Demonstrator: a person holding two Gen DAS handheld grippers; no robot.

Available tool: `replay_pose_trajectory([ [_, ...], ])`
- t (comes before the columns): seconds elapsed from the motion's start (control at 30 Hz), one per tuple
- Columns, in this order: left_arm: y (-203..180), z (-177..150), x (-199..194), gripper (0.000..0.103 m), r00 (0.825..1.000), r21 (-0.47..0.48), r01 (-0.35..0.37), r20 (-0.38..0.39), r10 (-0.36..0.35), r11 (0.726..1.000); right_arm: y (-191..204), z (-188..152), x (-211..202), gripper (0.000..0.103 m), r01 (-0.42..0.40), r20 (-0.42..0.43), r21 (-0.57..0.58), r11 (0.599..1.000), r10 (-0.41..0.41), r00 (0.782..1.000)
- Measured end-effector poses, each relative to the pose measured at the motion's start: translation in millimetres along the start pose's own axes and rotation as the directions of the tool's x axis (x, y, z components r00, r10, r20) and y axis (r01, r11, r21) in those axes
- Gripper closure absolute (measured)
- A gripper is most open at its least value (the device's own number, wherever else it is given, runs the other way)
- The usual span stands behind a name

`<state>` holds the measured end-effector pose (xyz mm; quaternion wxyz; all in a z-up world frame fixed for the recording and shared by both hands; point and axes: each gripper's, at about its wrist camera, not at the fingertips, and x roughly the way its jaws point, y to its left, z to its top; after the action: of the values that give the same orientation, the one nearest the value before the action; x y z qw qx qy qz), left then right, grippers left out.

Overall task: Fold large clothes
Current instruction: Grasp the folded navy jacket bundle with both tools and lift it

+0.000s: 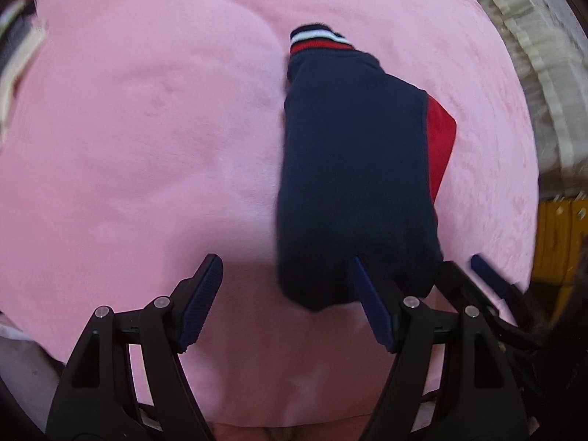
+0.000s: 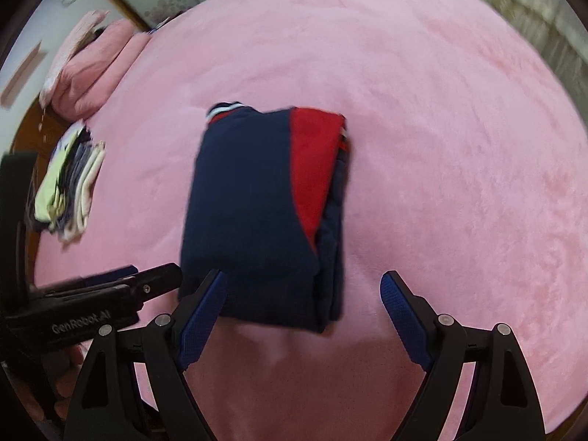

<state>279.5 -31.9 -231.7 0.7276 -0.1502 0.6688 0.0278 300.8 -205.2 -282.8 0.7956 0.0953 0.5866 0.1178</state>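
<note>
A folded navy and red garment (image 1: 352,169) with a red, white and navy striped cuff lies on the pink bed cover (image 1: 147,147). It also shows in the right wrist view (image 2: 257,213) as a compact folded bundle. My left gripper (image 1: 284,272) is open and empty just in front of the bundle's near edge, slightly to its left. My right gripper (image 2: 303,286) is open and empty, its jaws spread at the bundle's near edge. The left gripper's body shows at the left of the right wrist view (image 2: 110,294).
A stack of folded clothes (image 2: 70,187) lies at the left edge of the bed. Pink pillows (image 2: 95,70) sit at the far left. A curtain (image 1: 533,55) and a yellow object (image 1: 558,235) stand beyond the bed's right side.
</note>
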Motion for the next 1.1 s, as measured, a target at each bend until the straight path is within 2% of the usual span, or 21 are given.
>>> replay_pose_trajectory([
  [0.13, 16, 17, 20, 0.033, 0.991, -0.084, 0.12, -0.04, -0.124, 0.989, -30, 10, 26, 0.016, -0.122, -0.019, 0.132, 0.984, 0.126, 0.992],
  [0.23, 25, 33, 31, 0.033, 0.982, -0.114, 0.177, -0.042, -0.183, 0.978, -46, 23, 47, 0.016, -0.164, -0.043, 0.207, 0.965, 0.176, 0.983],
  [0.37, 34, 53, 51, 0.032, 0.957, -0.174, 0.269, -0.066, -0.284, 0.947, -61, 38, 75, 0.016, -0.257, -0.075, 0.297, 0.92, 0.29, 0.954],
  [0.43, 33, 59, 58, 0.032, 0.953, -0.18, 0.273, -0.083, -0.291, 0.945, -64, 45, 86, 0.017, -0.277, -0.079, 0.305, 0.911, 0.314, 0.946],
  [0.5, 31, 61, 62, 0.032, 0.949, -0.176, 0.291, -0.075, -0.307, 0.941, -61, 49, 90, 0.025, -0.294, -0.074, 0.281, 0.914, 0.326, 0.942],
  [0.53, 31, 62, 64, 0.032, 0.944, -0.178, 0.304, -0.073, -0.32, 0.936, -58, 50, 90, 0.032, -0.308, -0.064, 0.261, 0.915, 0.335, 0.94],
  [0.57, 32, 62, 68, 0.032, 0.94, -0.182, 0.316, -0.071, -0.333, 0.931, -57, 52, 92, 0.035, -0.322, -0.06, 0.25, 0.913, 0.347, 0.936],
  [0.7, 39, 65, 80, 0.033, 0.915, -0.208, 0.368, -0.09, -0.392, 0.906, -57, 56, 97, 0.039, -0.333, -0.059, 0.258, 0.907, 0.359, 0.932],
  [0.77, 41, 64, 85, 0.041, 0.899, -0.214, 0.4, -0.098, -0.427, 0.891, -58, 56, 96, 0.045, -0.346, -0.051, 0.255, 0.903, 0.37, 0.928],
  [0.9, 36, 61, 84, 0.045, 0.905, -0.164, 0.397, -0.094, -0.415, 0.903, -57, 54, 91, 0.053, -0.357, -0.039, 0.232, 0.905, 0.376, 0.926],
  [0.97, 35, 58, 81, 0.049, 0.907, -0.161, 0.399, -0.076, -0.414, 0.903, -55, 54, 87, 0.059, -0.365, -0.035, 0.228, 0.902, 0.383, 0.923],
  [1.1, 34, 44, 62, 0.056, 0.916, -0.171, 0.388, -0.041, -0.4, 0.906, -53, 52, 79, 0.065, -0.367, -0.032, 0.208, 0.907, 0.381, 0.924],
])
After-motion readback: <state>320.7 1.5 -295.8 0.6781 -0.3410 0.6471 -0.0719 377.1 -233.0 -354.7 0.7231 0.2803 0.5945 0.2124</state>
